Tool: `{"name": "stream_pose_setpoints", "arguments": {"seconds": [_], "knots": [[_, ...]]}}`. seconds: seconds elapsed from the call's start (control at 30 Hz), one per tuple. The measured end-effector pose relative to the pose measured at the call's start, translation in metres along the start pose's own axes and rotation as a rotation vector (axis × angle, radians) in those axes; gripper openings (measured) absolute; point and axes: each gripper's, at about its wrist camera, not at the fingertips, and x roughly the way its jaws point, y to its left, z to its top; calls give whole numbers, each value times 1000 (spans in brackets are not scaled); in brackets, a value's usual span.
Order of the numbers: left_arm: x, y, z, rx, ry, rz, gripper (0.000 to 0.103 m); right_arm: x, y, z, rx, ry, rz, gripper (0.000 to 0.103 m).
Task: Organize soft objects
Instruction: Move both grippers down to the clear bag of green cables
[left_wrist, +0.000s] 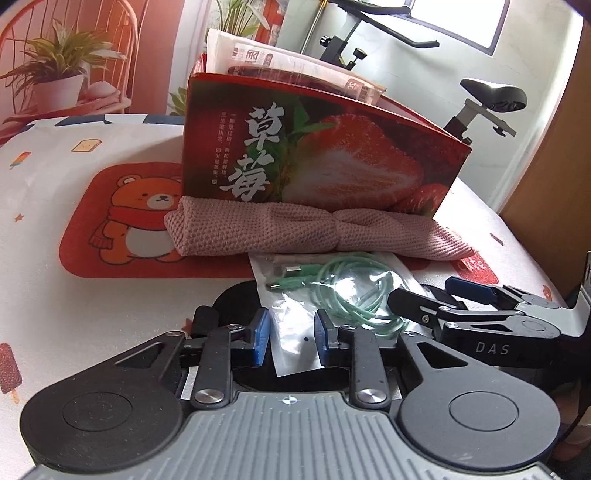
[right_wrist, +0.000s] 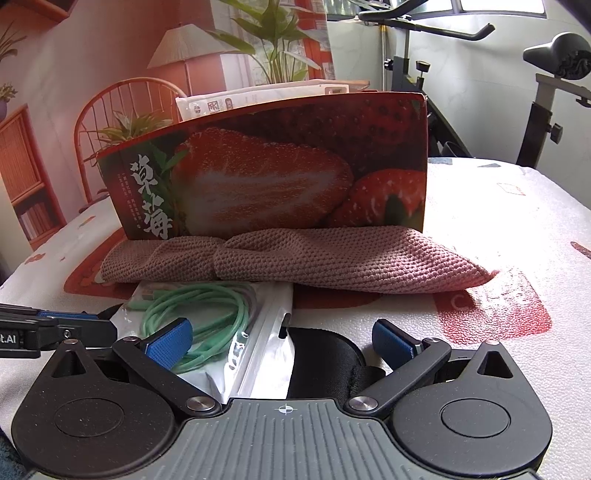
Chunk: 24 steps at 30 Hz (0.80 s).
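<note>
A rolled pink towel (left_wrist: 295, 232) is laid against a strawberry box (left_wrist: 314, 155), a bagged green cable (left_wrist: 332, 291) is straddled by the half-spread left gripper (left_wrist: 291, 338), and the right gripper (right_wrist: 282, 341) is spread wide

The right claw (right_wrist: 282, 341) hangs wide open above a clear bag (right_wrist: 255, 343) of coiled green cable (right_wrist: 207, 314) and a black soft item (right_wrist: 321, 358). Beyond them a rolled pink knit towel (right_wrist: 295, 258) lies against the strawberry box (right_wrist: 277, 170) on the printed worktop (right_wrist: 498, 221). The left claw (right_wrist: 55, 325) enters from the left edge.
</note>
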Motion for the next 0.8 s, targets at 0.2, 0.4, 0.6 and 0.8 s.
{"name": "stream_pose_setpoints", "arguments": {"seconds": [0.2, 0.4, 0.6, 0.8], "knots": [[2, 3, -1, -17, 6, -5, 29, 0, 0, 0, -11, 0, 6, 102], [3, 4, -1, -23, 8, -7, 29, 0, 1, -1, -14, -2, 8, 102], [3, 3, 0, -26, 10, -9, 29, 0, 2, -1, -30, -9, 24, 96], [4, 5, -1, -28, 12, -16, 29, -4, 7, 0, -70, -22, 18, 86]]}}
